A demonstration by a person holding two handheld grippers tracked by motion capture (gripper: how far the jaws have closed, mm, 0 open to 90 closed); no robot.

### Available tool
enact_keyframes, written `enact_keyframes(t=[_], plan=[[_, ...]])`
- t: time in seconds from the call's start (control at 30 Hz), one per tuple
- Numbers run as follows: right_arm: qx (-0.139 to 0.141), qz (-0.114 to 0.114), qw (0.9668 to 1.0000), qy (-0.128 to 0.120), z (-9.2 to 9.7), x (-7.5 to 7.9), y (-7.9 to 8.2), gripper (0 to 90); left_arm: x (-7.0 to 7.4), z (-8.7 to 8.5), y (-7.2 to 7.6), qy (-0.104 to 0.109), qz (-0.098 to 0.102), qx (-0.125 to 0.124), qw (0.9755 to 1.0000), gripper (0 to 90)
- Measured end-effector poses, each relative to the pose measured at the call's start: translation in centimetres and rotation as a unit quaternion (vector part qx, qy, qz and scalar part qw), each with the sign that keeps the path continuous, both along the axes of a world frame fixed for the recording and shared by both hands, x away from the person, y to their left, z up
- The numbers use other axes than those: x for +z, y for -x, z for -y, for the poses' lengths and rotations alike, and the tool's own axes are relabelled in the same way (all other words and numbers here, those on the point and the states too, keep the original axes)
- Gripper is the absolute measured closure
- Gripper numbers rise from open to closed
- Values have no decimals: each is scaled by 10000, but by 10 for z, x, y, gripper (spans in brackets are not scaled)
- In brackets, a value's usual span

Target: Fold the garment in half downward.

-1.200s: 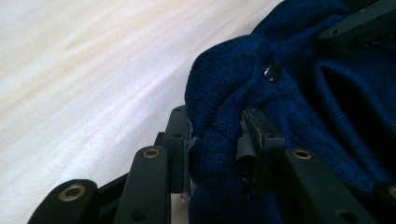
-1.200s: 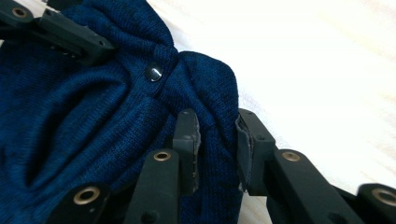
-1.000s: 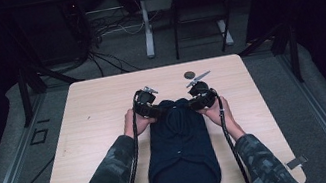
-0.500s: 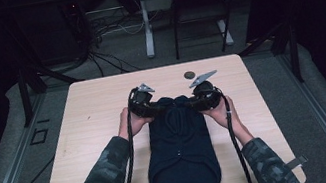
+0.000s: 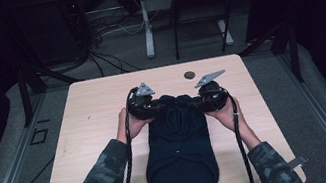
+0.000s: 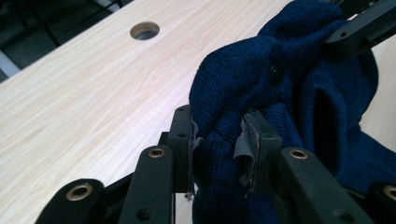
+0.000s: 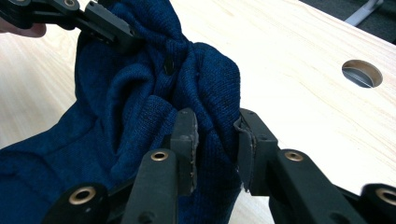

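A dark blue knitted garment (image 5: 179, 154) lies lengthwise on the wooden table (image 5: 93, 109), with its far end bunched up between both grippers. My left gripper (image 5: 156, 107) is shut on a fold of the knit (image 6: 217, 144) at the far left corner. My right gripper (image 5: 198, 101) is shut on a fold (image 7: 217, 135) at the far right corner. A small dark button (image 6: 275, 72) sits in the gathered cloth between them. In the left gripper view the right gripper's jaw crosses the top right. In the right gripper view the left gripper's jaw crosses the top left.
A round cable hole (image 5: 189, 74) lies in the table just beyond the garment, seen also as the hole (image 6: 144, 31) and the hole (image 7: 362, 72). Bare wood runs left, right and beyond the garment. Table legs and cables stand on the floor behind.
Both grippers have drawn slightly apart and a little toward the person, keeping hold of the garment's far end, which now looks more spread between them.
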State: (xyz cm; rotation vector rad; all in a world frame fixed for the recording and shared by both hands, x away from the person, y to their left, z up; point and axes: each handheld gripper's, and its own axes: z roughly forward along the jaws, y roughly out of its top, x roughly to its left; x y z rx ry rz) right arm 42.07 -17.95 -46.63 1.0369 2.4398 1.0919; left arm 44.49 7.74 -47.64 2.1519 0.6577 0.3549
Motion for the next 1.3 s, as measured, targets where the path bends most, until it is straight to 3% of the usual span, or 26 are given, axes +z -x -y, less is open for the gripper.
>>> enact_keyframes(t=[0.43,0.53,0.83,1.0,1.3], plan=[[100,-47,9999,-63,11,3,12,673,11,4,20,-112,556,-280,9980,694],[151,-35,9999,-26,13,2,15,676,12,4,24,-125,606,-347,9975,694],[299,369,9987,161,11,-1,32,734,13,0,32,-136,444,-523,9976,678],[370,426,9982,207,8,-4,39,731,12,-2,36,-222,269,-549,9979,663],[373,779,9958,316,1,-3,48,757,9,-7,35,-249,-24,-556,9981,592]])
